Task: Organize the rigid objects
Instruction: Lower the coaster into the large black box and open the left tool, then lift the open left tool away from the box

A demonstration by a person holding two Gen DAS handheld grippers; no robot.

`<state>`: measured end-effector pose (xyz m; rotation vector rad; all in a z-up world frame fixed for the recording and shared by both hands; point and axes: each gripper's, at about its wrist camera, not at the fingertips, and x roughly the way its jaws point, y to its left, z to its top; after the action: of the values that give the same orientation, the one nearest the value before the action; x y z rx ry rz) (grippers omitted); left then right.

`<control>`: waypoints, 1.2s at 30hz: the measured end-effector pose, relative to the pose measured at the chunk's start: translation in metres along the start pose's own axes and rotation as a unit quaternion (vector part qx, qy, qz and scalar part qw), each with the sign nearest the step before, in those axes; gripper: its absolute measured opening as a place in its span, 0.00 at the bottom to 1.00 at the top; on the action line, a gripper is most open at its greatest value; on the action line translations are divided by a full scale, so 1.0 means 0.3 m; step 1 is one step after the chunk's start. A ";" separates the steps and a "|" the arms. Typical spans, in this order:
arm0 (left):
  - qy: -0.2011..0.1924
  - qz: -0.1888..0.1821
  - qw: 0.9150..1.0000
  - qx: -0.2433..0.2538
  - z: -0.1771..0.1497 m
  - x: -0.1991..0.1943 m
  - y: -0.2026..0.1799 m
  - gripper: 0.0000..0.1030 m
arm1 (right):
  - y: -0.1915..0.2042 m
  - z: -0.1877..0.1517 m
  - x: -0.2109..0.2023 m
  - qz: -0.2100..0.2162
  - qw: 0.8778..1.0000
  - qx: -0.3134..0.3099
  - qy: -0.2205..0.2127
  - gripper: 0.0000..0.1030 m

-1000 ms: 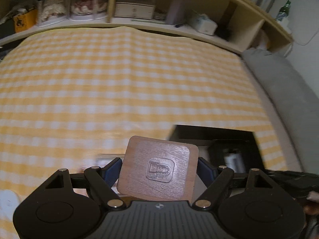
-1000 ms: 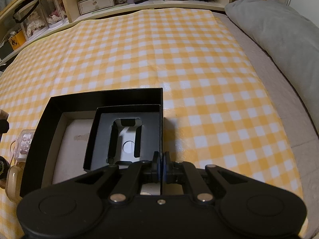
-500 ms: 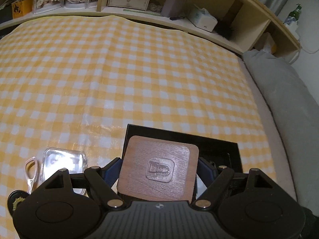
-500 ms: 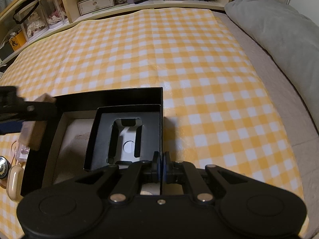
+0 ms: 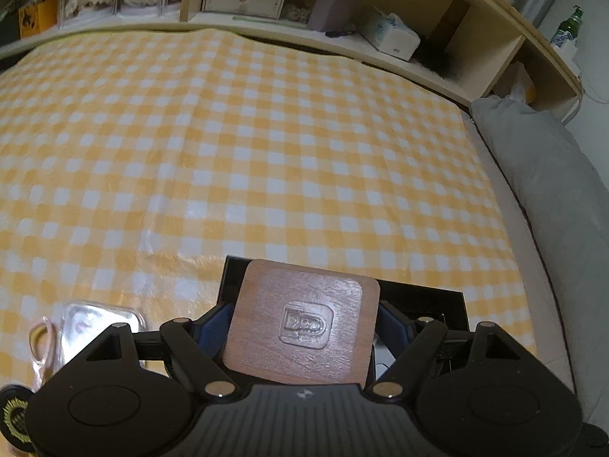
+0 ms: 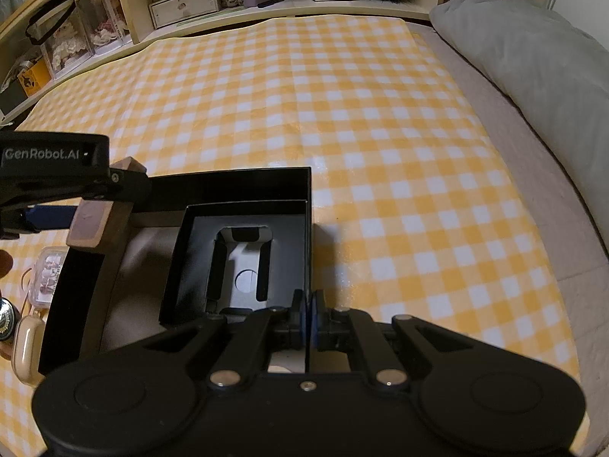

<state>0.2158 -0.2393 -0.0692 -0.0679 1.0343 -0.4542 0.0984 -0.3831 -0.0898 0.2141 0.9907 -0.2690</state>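
Wooden block: rounded square, brown grain, clear embossed tab at centre; gripped by the left tool above the left edge of the box. Box: black, rigid, rectangular; its right wall is pinched by the right tool.

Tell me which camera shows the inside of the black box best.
The right wrist view: it looks down into the black box, showing its pale floor and the smaller black insert tray. The left wrist view shows only the rim, mostly hidden behind the wooden block.
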 end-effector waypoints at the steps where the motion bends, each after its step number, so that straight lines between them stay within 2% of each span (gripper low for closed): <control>1: 0.003 -0.001 1.000 -0.003 -0.002 0.003 0.006 0.79 | 0.000 0.000 0.000 0.000 1.000 0.000 0.000 0.03; 7: 0.004 -0.009 1.000 0.008 -0.015 -0.010 0.011 0.87 | -0.001 0.000 0.000 0.002 1.000 0.000 0.001 0.03; 14: 0.005 -0.006 0.999 0.037 -0.033 -0.045 -0.006 0.87 | 0.003 -0.003 0.000 0.002 1.000 -0.002 0.001 0.03; 23: 0.010 -0.019 0.998 0.062 -0.058 -0.109 -0.017 0.90 | 0.000 -0.002 0.000 0.002 1.000 -0.001 0.001 0.03; 28: 0.001 -0.031 0.994 0.104 -0.090 -0.183 -0.017 0.98 | 0.002 -0.003 0.000 0.002 1.000 -0.001 0.001 0.03; 36: -0.007 -0.019 0.986 0.164 -0.147 -0.285 0.052 1.00 | 0.001 -0.003 -0.002 0.001 1.000 -0.002 0.001 0.04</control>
<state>0.1475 -0.1846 -0.0267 0.2026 0.9335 -0.6530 0.0974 -0.3825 -0.0897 0.2124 0.9932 -0.2645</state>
